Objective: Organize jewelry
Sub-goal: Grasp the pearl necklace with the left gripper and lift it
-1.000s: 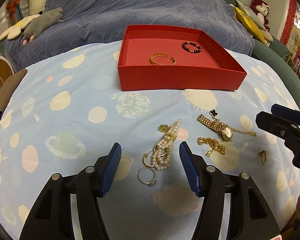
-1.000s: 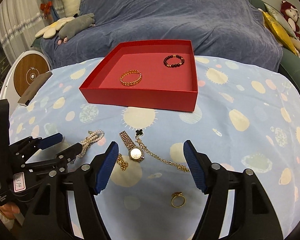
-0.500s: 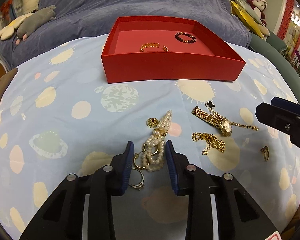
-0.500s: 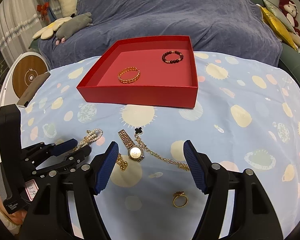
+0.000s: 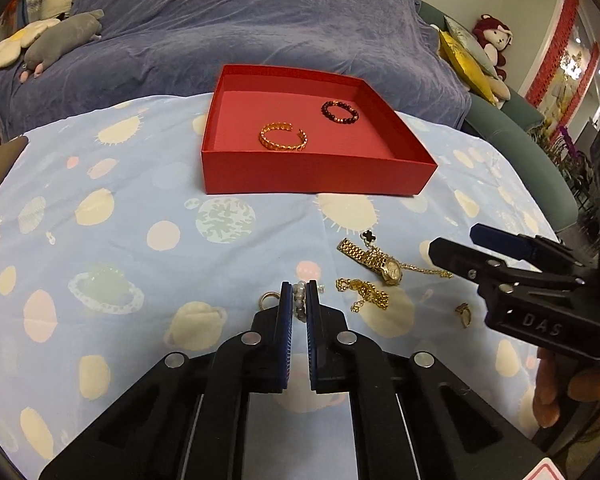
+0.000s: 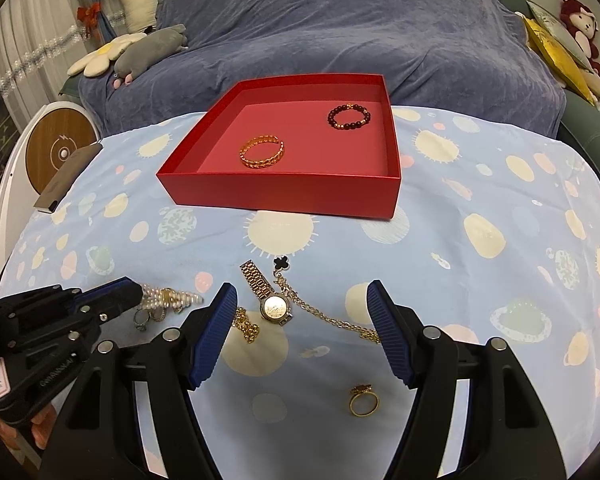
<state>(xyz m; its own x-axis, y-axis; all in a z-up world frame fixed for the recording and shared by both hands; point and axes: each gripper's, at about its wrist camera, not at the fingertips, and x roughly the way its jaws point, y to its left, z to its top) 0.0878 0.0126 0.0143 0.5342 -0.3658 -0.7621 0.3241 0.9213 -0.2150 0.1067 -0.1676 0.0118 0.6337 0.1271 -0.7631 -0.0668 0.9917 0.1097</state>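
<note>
Nearest the right wrist camera, the right gripper [image 6: 302, 322] stands with its blue-padded jaws wide apart and nothing between them, above the planet-print tablecloth [image 6: 480, 184]. A gold ring [image 6: 363, 400] lies on the cloth just short of the jaw tips. Between and just beyond the tips lie a gold wristwatch [image 6: 274, 306], a fine gold chain [image 6: 332, 318] ending in a black clover charm [image 6: 282, 263], and a crumpled gold chain [image 6: 247, 326] beside the left pad.

To the left, the left gripper [image 5: 299, 300] has its jaws drawn together on a pearl bracelet [image 5: 299, 294]; in the right wrist view the strand [image 6: 172, 298] trails out past the tips, and whether it is clear of the cloth cannot be told. Small rings [image 6: 148, 317] lie under and beside the strand, one visible left of the jaws [image 5: 269, 299]. A person's fingers [image 5: 556, 384] grip the right tool's handle.

Farther back, a shallow red box [image 6: 284, 196] sits on the cloth, well apart from the loose pieces. Inside it rest an open gold cuff bracelet [image 6: 262, 152] nearer the front and a dark beaded bracelet [image 6: 349, 117] toward the rear right, apart from each other.

Beyond the table stands a sofa under a blue-grey throw [image 6: 340, 28], with plush toys [image 6: 140, 48] at its left end and a red plush monkey [image 6: 578, 20] at the right.
</note>
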